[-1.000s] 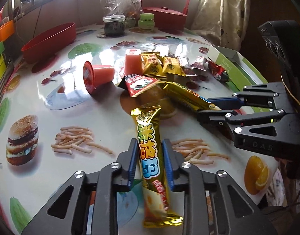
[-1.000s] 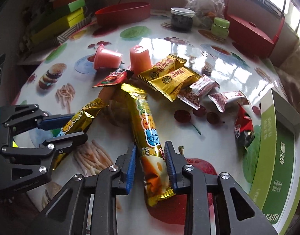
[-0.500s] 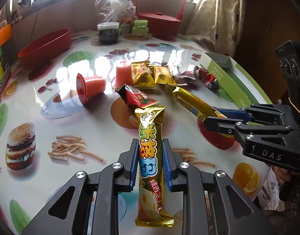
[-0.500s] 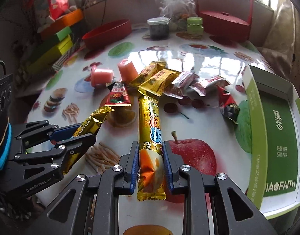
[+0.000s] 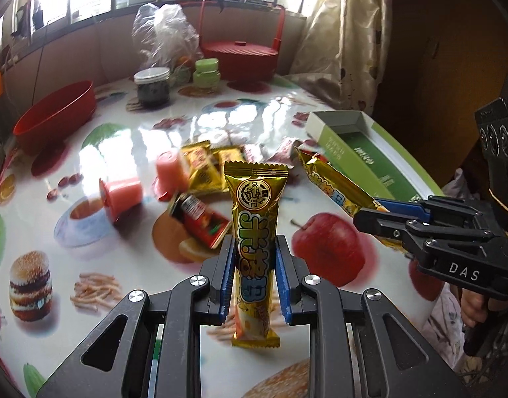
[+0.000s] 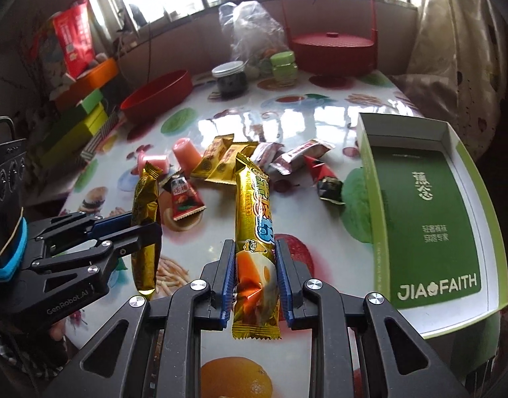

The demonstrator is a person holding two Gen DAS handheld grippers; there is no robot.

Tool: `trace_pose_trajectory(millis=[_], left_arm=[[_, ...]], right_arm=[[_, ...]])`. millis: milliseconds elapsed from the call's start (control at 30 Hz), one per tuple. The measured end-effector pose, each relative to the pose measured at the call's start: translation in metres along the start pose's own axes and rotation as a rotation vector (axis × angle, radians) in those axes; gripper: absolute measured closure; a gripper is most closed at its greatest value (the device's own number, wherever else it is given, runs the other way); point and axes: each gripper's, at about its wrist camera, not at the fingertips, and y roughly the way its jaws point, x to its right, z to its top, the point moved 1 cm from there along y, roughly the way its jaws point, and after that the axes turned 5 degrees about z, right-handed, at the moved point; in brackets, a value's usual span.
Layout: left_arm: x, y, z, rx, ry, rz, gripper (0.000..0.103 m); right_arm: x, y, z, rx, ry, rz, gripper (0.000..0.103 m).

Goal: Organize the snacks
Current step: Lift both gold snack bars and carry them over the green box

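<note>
Both gold snack sticks have come up off the table since a second ago, when they lay flat among the pile. My left gripper (image 5: 254, 275) is clenched on the first gold stick (image 5: 255, 219), which now stands nearly upright between the blue pads, its crimped top edge clear of everything. My right gripper (image 6: 255, 282) grasps the second gold stick (image 6: 254, 219) the same way, low on the wrapper, top end leaning slightly left.

From the right wrist view the left gripper (image 6: 144, 229) sits well to the left, its stick hanging beside mine with open air between them.

Green box (image 6: 419, 205) lies open to the right, near the table edge (image 6: 320, 358), its white rim just beside the apple print. Its floor is bare green. Room between my stick and the box's near wall is open tabletop.

Loose pile remains mid-table: two pink jelly cups (image 5: 124, 195), one on its side, a red packet (image 5: 200, 219), yellow packets (image 6: 220, 162). Red bowl (image 5: 55, 116) far left, red basket (image 5: 240, 56) at the back edge.
</note>
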Motion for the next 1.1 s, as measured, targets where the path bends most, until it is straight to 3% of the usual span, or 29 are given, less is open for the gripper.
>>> trace_pose_trajectory(millis=[667, 1100], left_arm=[[0.055, 0.002, 0.039, 0.049, 0.085, -0.085, 0.079], [0.098, 0.027, 0.072, 0.012, 0.096, -0.195, 0.079]], right_arm=[[0.062, -0.046, -0.002, 0.11, 0.15, -0.102, 0.081], [0.108, -0.057, -0.009, 0.131, 0.259, -0.185, 0.081]])
